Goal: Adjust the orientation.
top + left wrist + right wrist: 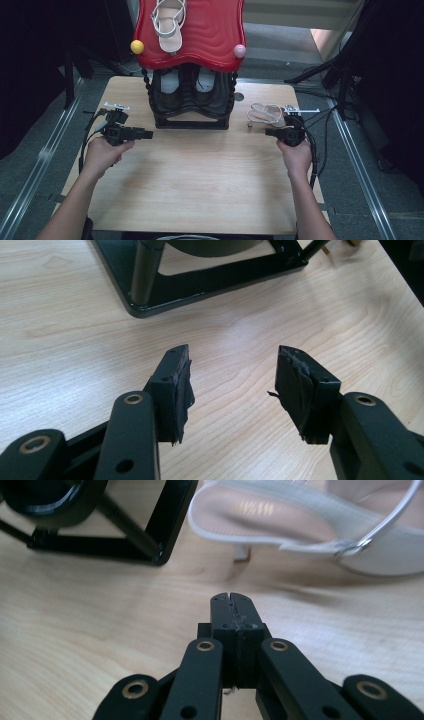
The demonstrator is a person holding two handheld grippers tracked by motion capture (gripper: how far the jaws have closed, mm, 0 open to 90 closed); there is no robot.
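A white strappy sandal [265,114] lies on the wooden table [200,185], right of a black shoe rack [190,122]. My right gripper [268,132] sits just in front of that sandal, pointing left. In the right gripper view its jaws [232,600] are shut with nothing between them, and the sandal [310,527] lies a short way beyond. My left gripper [149,134] hovers left of the rack's base, pointing right. It stands open [232,357] over bare wood, with the rack's base [200,285] ahead. A matching white sandal [169,22] rests on the rack's red top shelf [215,35].
Dark shoes [172,90] fill the rack's lower shelf. A yellow ball [137,46] and a pink ball [239,50] cap the red shelf's front corners. Black stand legs [345,65] and cables lie off the table's right side.
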